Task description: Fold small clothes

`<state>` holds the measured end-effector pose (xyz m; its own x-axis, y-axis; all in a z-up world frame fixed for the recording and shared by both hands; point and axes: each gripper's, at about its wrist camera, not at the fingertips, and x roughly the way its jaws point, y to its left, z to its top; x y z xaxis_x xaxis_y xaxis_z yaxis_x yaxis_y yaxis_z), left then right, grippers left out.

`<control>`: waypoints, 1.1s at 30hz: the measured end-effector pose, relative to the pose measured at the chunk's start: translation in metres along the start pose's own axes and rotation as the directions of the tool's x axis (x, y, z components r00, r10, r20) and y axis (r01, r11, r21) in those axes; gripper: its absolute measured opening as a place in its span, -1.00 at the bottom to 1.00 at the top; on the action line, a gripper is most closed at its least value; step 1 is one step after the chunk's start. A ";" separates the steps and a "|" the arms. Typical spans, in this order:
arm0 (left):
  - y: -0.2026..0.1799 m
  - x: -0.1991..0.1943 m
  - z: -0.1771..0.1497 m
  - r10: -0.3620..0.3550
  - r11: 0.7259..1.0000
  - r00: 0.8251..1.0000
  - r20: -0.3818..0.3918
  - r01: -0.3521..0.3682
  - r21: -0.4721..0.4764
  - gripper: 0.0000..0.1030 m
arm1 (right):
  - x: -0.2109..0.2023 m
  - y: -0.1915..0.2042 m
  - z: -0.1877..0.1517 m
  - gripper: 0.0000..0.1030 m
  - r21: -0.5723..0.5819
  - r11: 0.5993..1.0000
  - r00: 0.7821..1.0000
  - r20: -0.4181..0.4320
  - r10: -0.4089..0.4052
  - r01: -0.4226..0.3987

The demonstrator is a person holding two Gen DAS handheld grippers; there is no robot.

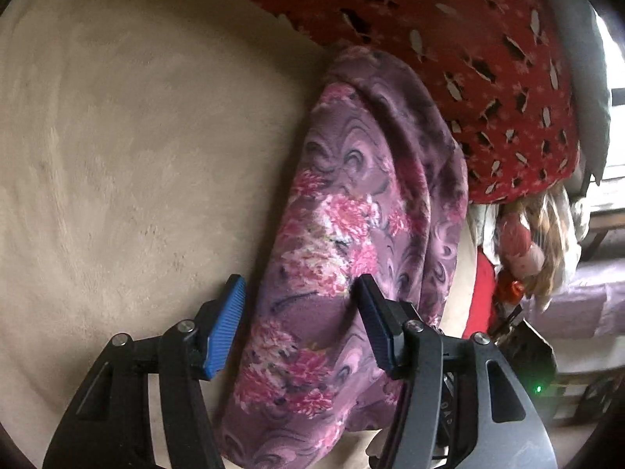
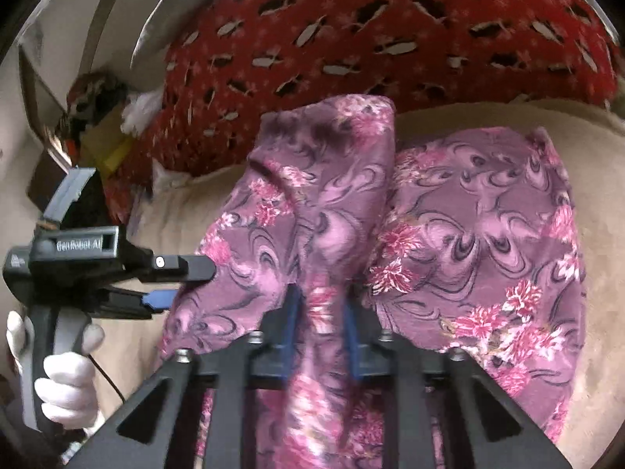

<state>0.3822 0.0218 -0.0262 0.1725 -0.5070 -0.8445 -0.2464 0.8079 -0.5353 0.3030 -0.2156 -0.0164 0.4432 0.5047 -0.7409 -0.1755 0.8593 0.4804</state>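
While the right gripper [image 2: 321,332] clamps a raised fold of the purple floral garment [image 2: 480,234], the left gripper [image 1: 299,324] stands apart over its edge; beige bedding [image 1: 129,148] lies beneath, red patterned fabric [image 2: 351,39] behind.

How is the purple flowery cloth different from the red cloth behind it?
The purple flowery cloth has pink flowers and swirls; the red cloth has black and white leaf-like marks. The purple flowery cloth lies near, with a bunched fold pinched by the right gripper; the red cloth sits farther back, touched by neither gripper. The left gripper is open over the purple cloth's edge. Both cloths are patterned and rest on the beige surface.
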 end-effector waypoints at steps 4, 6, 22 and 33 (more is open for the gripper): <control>-0.007 0.002 -0.008 -0.010 1.000 1.000 -0.006 0.010 0.020 -0.12 | -0.005 0.004 0.001 -0.75 -0.031 0.999 1.000 0.008 -0.014 0.015; -0.012 -0.003 -0.010 -0.014 1.000 1.000 -0.002 0.014 0.022 -0.20 | -0.014 0.003 0.003 -0.76 -0.025 1.000 1.000 0.030 -0.003 0.003; -0.052 0.015 -0.036 0.128 0.984 0.991 -0.026 -0.124 0.128 -0.11 | -0.071 -0.055 0.010 -0.78 0.029 0.995 0.994 0.055 -0.099 0.098; -0.050 -0.003 -0.001 0.028 0.995 1.000 0.015 -0.029 0.097 0.09 | -0.071 -0.108 0.025 -0.01 0.312 0.948 0.992 0.124 0.015 -0.053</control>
<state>0.3931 -0.0179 0.0030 0.1793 -0.4798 -0.8589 -0.1581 0.8476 -0.5065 0.3123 -0.3462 -0.0042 0.5465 0.5031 -0.6695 0.0845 0.7622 0.6418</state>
